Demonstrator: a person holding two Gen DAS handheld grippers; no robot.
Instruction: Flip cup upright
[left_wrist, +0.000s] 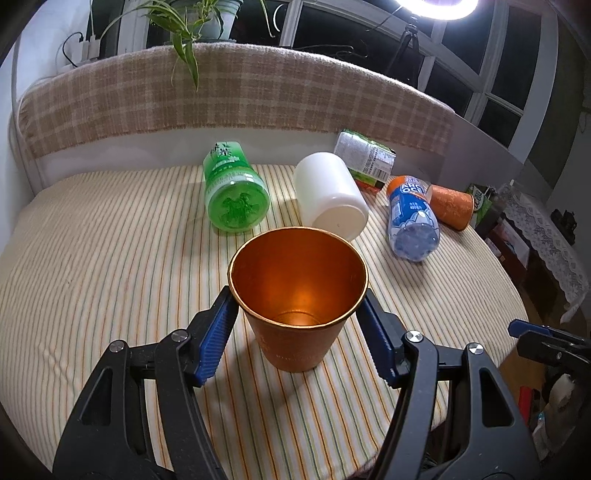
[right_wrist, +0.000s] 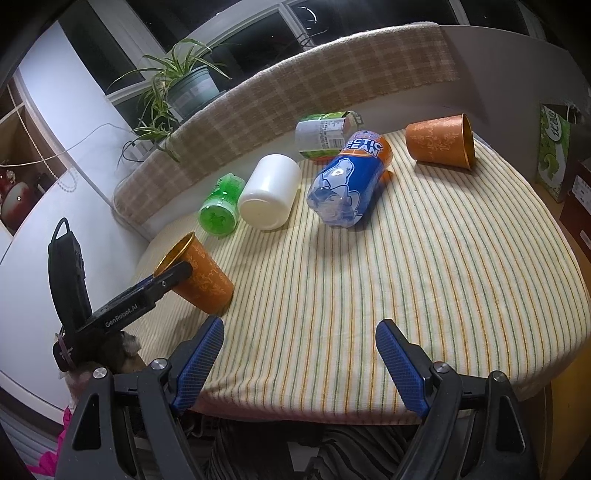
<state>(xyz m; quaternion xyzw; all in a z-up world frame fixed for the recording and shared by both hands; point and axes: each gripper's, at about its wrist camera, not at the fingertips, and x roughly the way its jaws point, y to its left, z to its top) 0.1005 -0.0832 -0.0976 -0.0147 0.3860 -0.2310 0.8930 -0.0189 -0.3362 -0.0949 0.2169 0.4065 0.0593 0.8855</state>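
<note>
Left wrist, hand-held gripper (left_wrist: 297, 325) flanking upright cup (left_wrist: 297, 295)

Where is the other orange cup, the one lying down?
The tipped orange cup lies on its side at the striped table's far right, beside the blue Arctic Ocean bottle, away from both grippers.

**Hidden and cropped regions, both wrist views**

From the left wrist I cannot read the print on the held orange cup (left_wrist: 297, 295), and its foot hides the cloth beneath. The white jar (left_wrist: 330, 192) covers part of the can (left_wrist: 365, 157) behind it. My right gripper (left_wrist: 546, 338) is cut off near the right edge. The table (right_wrist: 443, 277) near edge hides the floor below.
</note>
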